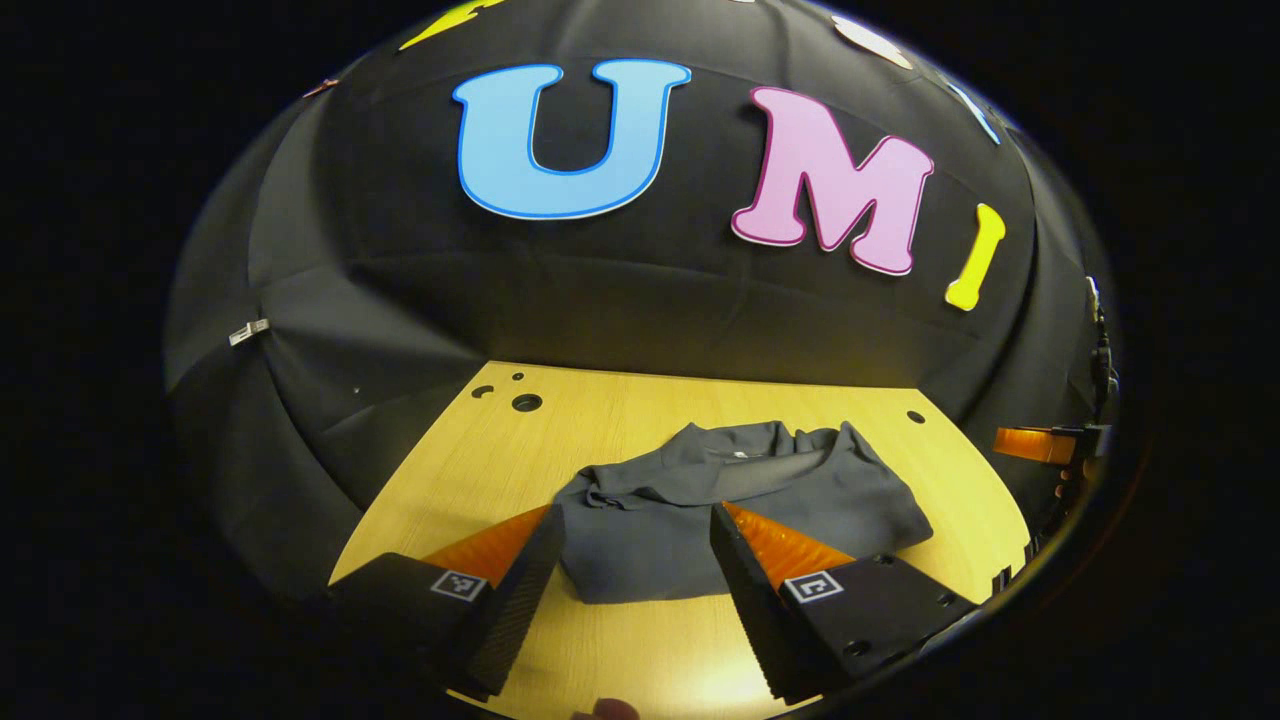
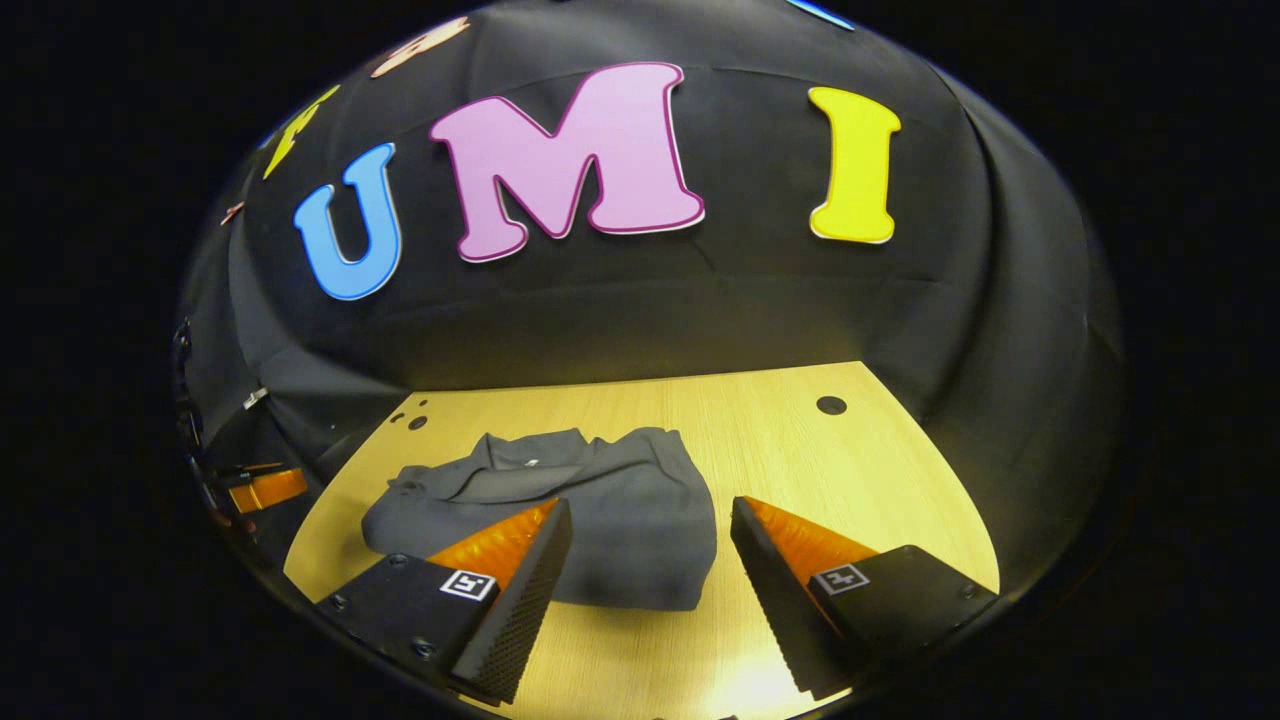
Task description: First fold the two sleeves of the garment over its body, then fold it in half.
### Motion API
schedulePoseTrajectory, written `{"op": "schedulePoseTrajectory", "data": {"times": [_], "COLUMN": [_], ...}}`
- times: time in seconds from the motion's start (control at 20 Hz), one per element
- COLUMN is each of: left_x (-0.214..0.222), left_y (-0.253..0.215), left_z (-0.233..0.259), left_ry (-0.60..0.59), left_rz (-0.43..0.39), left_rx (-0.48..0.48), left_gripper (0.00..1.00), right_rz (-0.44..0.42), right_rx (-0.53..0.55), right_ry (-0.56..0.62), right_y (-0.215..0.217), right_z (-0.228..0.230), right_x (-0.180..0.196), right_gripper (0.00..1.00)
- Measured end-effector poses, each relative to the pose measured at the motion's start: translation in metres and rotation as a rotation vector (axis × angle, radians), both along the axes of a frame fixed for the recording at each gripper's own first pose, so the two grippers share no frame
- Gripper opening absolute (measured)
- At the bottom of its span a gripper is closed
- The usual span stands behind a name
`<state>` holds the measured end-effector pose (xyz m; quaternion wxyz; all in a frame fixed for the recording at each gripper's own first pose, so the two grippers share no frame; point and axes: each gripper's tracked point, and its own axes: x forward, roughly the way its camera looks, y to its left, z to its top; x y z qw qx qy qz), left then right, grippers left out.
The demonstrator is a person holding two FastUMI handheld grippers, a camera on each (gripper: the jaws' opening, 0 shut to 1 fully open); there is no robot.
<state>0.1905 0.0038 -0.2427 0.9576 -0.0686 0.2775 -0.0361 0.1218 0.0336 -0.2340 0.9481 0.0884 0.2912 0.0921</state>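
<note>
Grey garment (image 1: 740, 510), count one, lies folded in a compact bundle on the wooden counter (image 1: 620, 420), collar side toward the booth wall. Sleeves not separately visible; tucked within the folds, cannot tell how. Left tongs (image 1: 632, 560) spread wide, holding nothing, fingers raised before the garment's near edge. Right tongs (image 2: 650, 560) likewise wide and empty, garment's right corner between the fingers in the right gripper view. Counter holes: several, the count differing between the two views.
</note>
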Motion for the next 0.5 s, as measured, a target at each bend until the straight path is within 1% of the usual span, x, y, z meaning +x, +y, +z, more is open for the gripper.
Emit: {"op": "schedulePoseTrajectory", "data": {"times": [0.15,0.25,0.5], "left_x": [-0.017,-0.031,-0.056], "left_y": [0.002,-0.001,-0.009], "left_z": [0.007,0.007,-0.002], "left_ry": [-0.006,0.005,0.038], "left_rz": [0.001,-0.004,-0.016], "left_rx": [-0.001,-0.009,-0.023], "left_gripper": [0.92,0.92,0.92], "right_rz": [0.035,0.035,0.057], "right_rx": [-0.008,0.003,0.017], "right_ry": [-0.003,-0.01,0.004], "right_y": [0.004,0.006,0.023], "right_z": [0.009,0.015,0.01], "right_x": [-0.024,-0.037,-0.06], "right_gripper": [0.99,0.99,0.99]}}
